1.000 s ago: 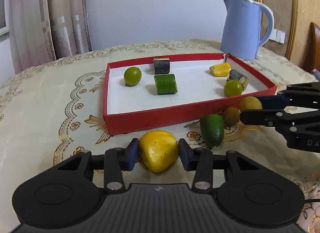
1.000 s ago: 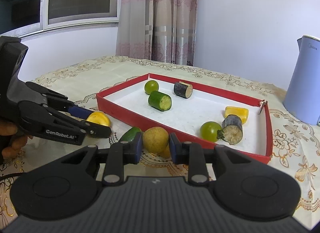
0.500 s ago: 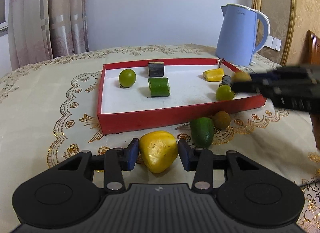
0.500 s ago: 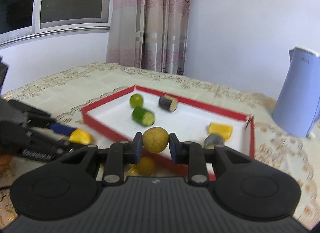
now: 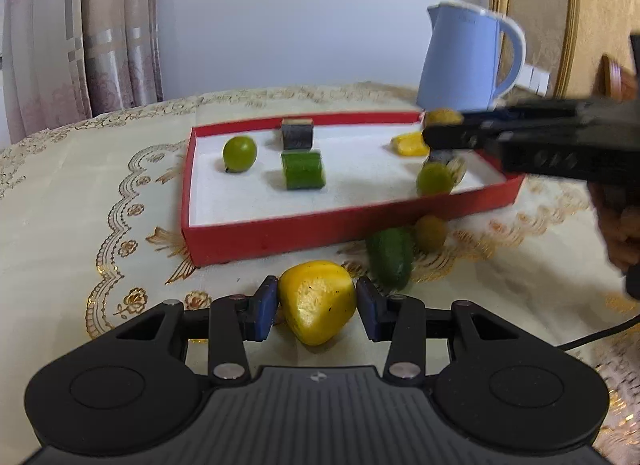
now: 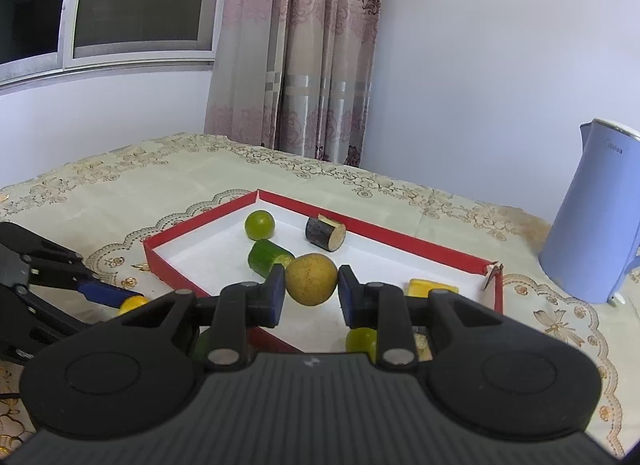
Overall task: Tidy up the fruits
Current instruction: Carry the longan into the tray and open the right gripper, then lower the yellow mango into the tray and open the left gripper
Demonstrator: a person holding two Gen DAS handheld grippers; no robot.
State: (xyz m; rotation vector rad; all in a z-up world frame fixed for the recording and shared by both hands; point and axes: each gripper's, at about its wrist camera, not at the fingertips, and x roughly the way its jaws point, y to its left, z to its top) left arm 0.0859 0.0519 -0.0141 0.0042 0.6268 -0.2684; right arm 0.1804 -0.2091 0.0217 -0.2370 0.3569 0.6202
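While the right gripper [image 6: 311, 282] pinches the tan fruit [image 6: 311, 280] over the red tray [image 6: 400, 237], release it low toward bare floor at 12 o'clock, as the left gripper [image 5: 316, 307] grips the yellow piece [image 5: 316, 307].

The left wrist camera sits low and close behind its own fingers, facing the long front wall of the red tray [image 5: 280, 235], with the blue kettle [image 5: 464, 61] at upper right. The right wrist camera looks from higher, over a tray [image 6: 400, 243] corner toward the curtain [image 6: 296, 53]. Both share the tray and kettle [image 6: 592, 233].
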